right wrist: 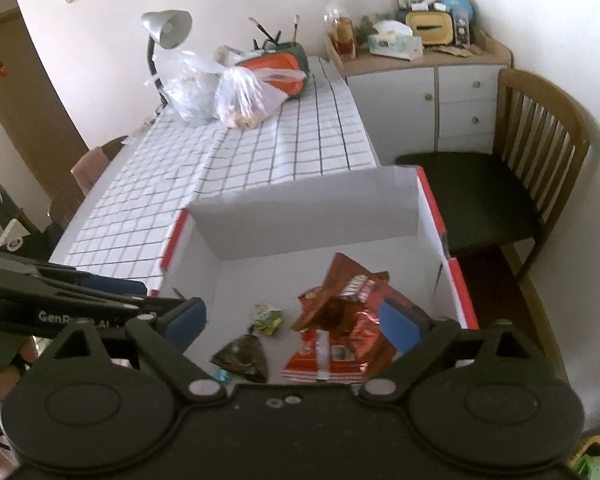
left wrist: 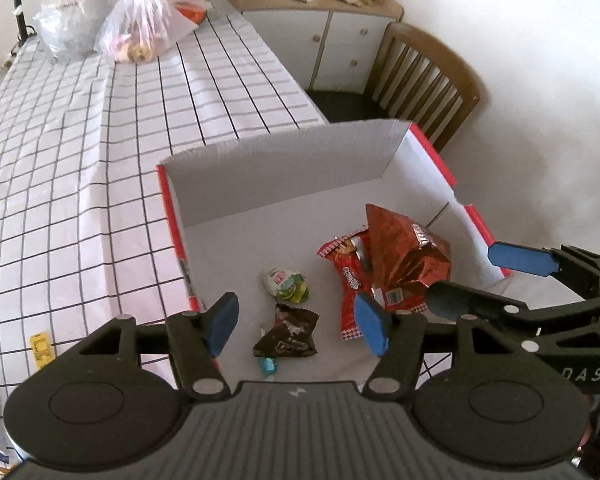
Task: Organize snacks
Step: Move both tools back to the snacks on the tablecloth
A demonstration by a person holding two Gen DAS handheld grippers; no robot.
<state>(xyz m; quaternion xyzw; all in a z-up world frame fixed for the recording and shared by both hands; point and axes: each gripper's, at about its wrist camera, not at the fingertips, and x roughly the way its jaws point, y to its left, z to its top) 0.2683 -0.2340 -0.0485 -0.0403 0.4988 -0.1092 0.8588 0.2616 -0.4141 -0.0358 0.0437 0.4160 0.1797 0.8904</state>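
Note:
A white cardboard box with red outer sides stands on the checked tablecloth. Inside it lie a copper foil bag, a red snack packet, a green-and-white wrapped treat, a dark brown packet and a small teal candy. My left gripper hovers open above the dark packet, holding nothing. My right gripper is open above the foil bag, its pads clear of it. The left gripper shows beside the box's left wall.
Two filled plastic bags and an orange case sit at the table's far end by a desk lamp. A wooden chair and a cluttered white cabinet stand right of the table. A yellow item lies near the left.

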